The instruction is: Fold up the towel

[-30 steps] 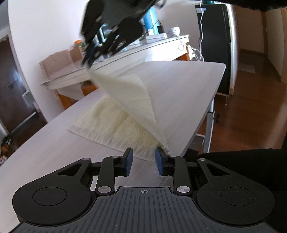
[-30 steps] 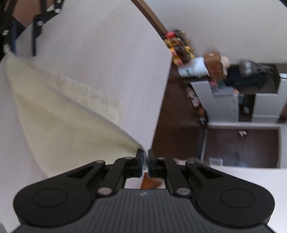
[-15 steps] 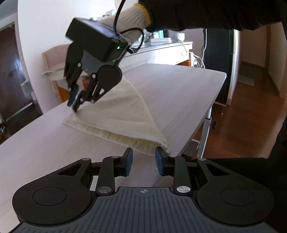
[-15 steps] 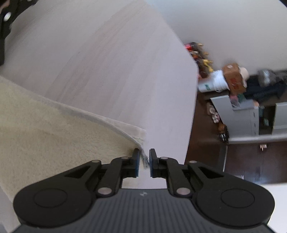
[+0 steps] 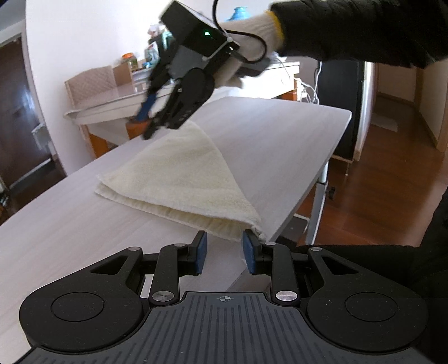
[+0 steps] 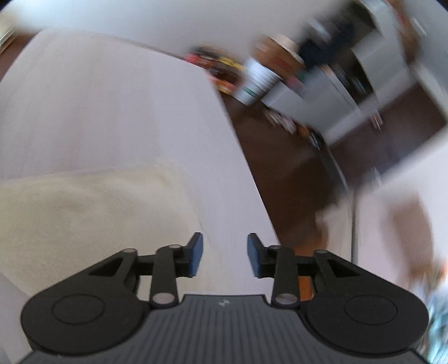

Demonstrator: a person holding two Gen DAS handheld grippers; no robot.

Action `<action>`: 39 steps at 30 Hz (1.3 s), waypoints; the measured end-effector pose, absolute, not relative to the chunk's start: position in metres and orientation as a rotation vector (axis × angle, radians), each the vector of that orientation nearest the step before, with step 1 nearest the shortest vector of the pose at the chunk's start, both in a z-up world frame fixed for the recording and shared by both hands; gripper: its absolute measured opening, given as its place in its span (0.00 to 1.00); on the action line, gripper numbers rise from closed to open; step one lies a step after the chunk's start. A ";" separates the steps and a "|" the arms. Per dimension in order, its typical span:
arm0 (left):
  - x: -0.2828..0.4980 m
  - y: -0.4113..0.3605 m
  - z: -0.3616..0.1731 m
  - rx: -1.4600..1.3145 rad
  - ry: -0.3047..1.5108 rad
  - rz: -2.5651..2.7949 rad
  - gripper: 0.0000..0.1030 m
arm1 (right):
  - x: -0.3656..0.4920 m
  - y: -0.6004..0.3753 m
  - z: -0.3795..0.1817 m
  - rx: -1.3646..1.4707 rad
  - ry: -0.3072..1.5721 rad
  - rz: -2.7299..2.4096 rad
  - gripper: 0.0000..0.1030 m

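A cream towel [image 5: 182,179] lies folded over on the pale wooden table [image 5: 280,145]. My left gripper [image 5: 224,249] stands open at the towel's near edge, and the near corner rests against its right pad [image 5: 249,252] without being pinched. My right gripper [image 5: 145,123], held by a white-gloved hand [image 5: 246,25], hovers just above the towel's far end; its jaws are opening and hold nothing. The right wrist view is blurred: the right gripper [image 6: 224,252] has bare table [image 6: 112,98] between its fingers, and the towel [image 6: 84,201] lies to the left.
The table's right edge [image 5: 316,179] drops to a wooden floor [image 5: 392,173]. Behind stands a second desk [image 5: 112,106] with a cardboard box and jars, and a black cabinet [image 5: 344,106] is at the right. A black sleeve [image 5: 364,30] crosses the top.
My right gripper carried the lifted towel corner down onto the far side, let it go, opened and rolled away. The towel went from raised to lying folded. My left gripper stayed put.
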State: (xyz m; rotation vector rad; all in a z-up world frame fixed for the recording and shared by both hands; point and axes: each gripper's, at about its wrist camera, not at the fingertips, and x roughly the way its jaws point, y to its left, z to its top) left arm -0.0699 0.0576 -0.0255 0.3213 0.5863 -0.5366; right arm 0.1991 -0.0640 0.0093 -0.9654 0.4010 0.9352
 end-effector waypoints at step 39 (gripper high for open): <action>0.061 0.096 0.003 0.345 0.527 -0.452 0.37 | 0.014 -0.144 0.002 -0.489 0.392 1.114 0.37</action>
